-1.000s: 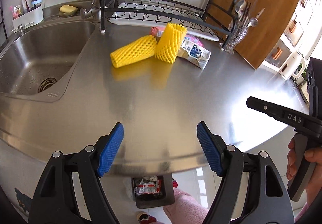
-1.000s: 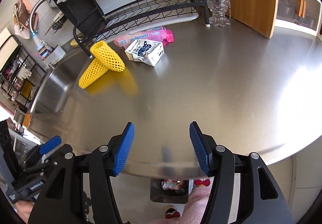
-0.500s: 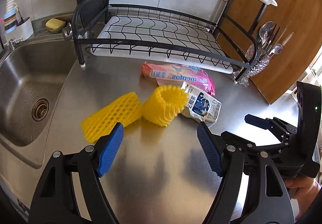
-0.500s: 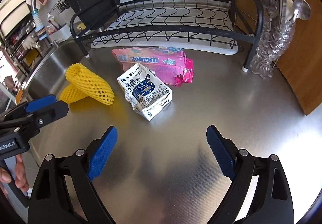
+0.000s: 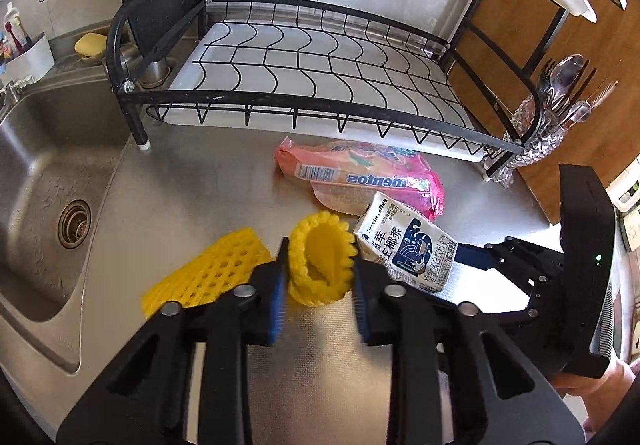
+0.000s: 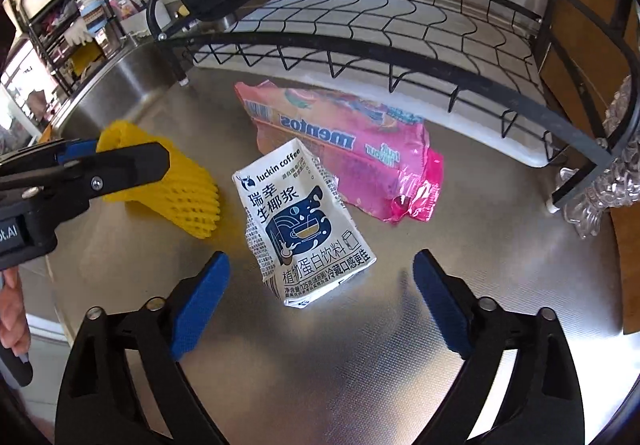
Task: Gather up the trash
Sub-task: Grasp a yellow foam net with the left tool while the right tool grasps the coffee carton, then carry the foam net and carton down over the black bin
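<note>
Steel worktop point(image 5: 192, 181) beside sink point(image 5: 48, 173), left gripper point(image 5: 318, 285) closing on upright yellow foam net point(image 5: 322, 265), right gripper point(image 6: 320, 295) wide but closing, crumpled drink carton point(image 6: 300, 221) lying before its pads, untouched, pink sweets bag point(image 6: 360, 149) behind.

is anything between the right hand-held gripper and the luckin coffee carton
Nothing visible: the right hand-held gripper is closing, its jaws apart on either side of the luckin coffee carton, only bare steel counter between. The pink mentos bag lies behind it.
</note>
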`<state>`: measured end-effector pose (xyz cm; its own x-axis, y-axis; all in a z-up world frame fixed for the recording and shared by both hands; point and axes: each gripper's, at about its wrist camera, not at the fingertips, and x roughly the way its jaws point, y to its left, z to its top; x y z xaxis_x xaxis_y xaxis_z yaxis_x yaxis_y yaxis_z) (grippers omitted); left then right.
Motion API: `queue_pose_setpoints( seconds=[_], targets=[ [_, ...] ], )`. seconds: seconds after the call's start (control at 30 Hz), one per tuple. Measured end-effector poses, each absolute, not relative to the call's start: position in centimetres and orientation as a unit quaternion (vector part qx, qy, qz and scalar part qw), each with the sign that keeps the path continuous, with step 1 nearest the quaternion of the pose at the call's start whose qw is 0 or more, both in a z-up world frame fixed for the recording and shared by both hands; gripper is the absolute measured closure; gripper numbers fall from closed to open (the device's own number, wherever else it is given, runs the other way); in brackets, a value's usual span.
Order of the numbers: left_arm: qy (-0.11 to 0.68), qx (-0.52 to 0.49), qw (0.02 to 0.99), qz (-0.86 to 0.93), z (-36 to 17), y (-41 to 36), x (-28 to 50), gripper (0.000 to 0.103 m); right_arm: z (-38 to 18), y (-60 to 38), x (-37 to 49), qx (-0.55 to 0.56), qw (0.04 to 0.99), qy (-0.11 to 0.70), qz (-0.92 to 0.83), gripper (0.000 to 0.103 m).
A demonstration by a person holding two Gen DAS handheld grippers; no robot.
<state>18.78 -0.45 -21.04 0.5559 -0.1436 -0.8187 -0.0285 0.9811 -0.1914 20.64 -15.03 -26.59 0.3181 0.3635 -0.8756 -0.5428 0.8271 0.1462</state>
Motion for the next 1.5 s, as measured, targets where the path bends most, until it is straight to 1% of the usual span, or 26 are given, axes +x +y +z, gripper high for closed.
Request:
queue_pose_setpoints(
  seconds=[0.03, 0.07, 0.27, 0.43, 0.67, 0.87, 0.97, 1.13, 1.3, 1.5],
  targets=[
    [0.467, -0.089, 0.879, -0.033, -21.1, -0.5, 18.7, 0.091, -27.2, -15.0, 20.7, -0.083, 0.802, 0.519, 0.284, 0.045],
    [0.465, -0.089, 0.88, -0.035, -21.1, -0.5, 18.5, 0.092, -26.9, -15.1, 20.3, -0.088, 0.814, 0.499, 0.282, 0.045],
    [0.444, -0.078, 0.891, -0.052, -20.1, -0.9, 16.2, 0.093, -26.2, -16.7, 18.6, -0.044, 0.816, 0.501, 0.283, 0.046],
    [0.431, -0.062, 0.897, -0.077, -18.8, -1.4, 12.2, 0.093, -24.7, -18.3, 15.6, -0.015, 0.83, 0.494, 0.259, 0.046],
    [0.415, -0.038, 0.902, -0.111, -17.5, -1.5, 4.9, 0.093, -22.1, -18.7, 8.3, 0.001, 0.855, 0.469, 0.224, 0.046],
    [0.41, -0.035, 0.903, -0.125, -18.2, -0.8, -2.3, 0.093, -21.4, -18.6, 1.1, 0.032, 0.87, 0.449, 0.203, 0.046],
    [0.421, -0.047, 0.897, -0.125, -19.6, -0.1, -5.6, 0.093, -21.8, -18.2, -2.5, 0.044, 0.867, 0.45, 0.208, 0.046],
    [0.457, -0.061, 0.878, -0.128, -23.3, 0.5, -10.0, 0.093, -24.4, -17.5, -7.7, 0.05, 0.843, 0.487, 0.221, 0.046],
    [0.498, -0.08, 0.853, -0.133, -28.1, 0.6, -12.2, 0.093, -28.7, -17.2, -10.8, 0.054, 0.813, 0.538, 0.216, 0.046],
    [0.551, -0.087, 0.818, -0.139, -35.0, -0.1, -12.5, 0.093, -35.5, -17.7, -11.8, 0.063, 0.778, 0.599, 0.177, 0.046]
  ],
)
